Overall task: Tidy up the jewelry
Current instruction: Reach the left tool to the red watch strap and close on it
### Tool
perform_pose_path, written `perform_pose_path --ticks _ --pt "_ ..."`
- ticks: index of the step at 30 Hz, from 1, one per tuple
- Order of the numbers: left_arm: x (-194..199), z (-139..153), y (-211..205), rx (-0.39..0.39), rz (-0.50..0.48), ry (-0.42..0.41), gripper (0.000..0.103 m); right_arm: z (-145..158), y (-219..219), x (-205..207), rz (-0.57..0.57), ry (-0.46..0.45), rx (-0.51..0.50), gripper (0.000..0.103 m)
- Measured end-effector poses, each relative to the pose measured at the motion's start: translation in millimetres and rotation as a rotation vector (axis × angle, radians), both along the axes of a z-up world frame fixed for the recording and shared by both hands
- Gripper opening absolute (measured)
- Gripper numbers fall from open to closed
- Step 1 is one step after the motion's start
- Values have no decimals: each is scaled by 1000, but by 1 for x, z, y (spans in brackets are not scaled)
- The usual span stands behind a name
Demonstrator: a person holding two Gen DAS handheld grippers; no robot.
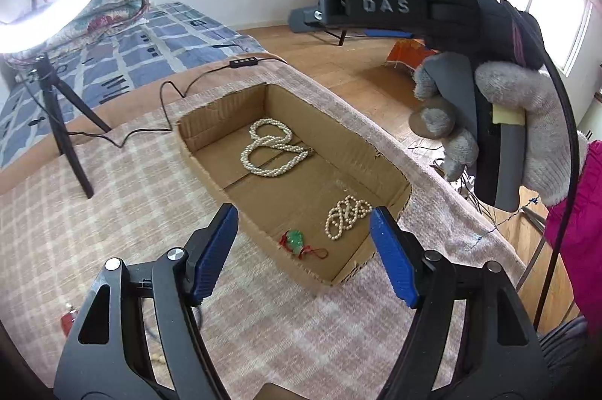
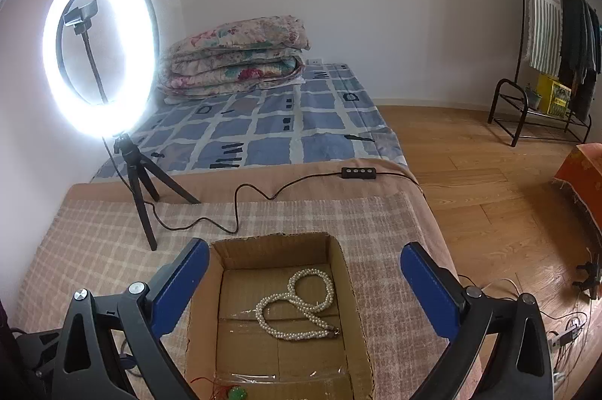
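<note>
Pearl necklace (image 1: 274, 149) lies coiled in the cardboard box (image 1: 380, 155), with smaller pearl strand (image 1: 347, 215) and green pendant (image 1: 294, 239). Left gripper (image 1: 304, 251) and right gripper (image 2: 304, 291) hover above, fingers spread wide, empty. Box on plaid-blanketed desk (image 1: 75, 223); ring light (image 2: 99, 61), bed (image 2: 282, 125), wood floor (image 2: 489, 174) beyond.

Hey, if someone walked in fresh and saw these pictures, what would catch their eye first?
Probably the glowing ring light on its tripod, back left on the checked cloth. Next, the open cardboard box ahead of both open grippers, holding two pearl necklaces and a green pendant.
</note>
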State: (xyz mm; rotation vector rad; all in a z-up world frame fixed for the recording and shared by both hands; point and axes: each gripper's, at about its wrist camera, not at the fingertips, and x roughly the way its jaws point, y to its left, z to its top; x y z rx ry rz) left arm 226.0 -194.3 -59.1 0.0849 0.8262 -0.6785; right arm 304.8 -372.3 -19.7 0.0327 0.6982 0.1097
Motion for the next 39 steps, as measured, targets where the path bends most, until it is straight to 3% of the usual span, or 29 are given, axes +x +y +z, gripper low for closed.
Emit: perform_pose_path --ticks 11,20,25,31,39 --pt "-17 32 110 -14 137 -48 75 16 38 -75 39 -66 66 103" --pt "-22 28 199 2 267 -52 75 3 89 -126 123 -41 86 103" --pt "-16 13 230 8 317 -18 75 -19 119 -147 174 46 82 103" --pt "-9 -10 244 30 308 44 74 -49 154 -159 251 139 11 95" --pt "-2 -37 227 133 210 67 74 -106 188 -148 347 339 27 66"
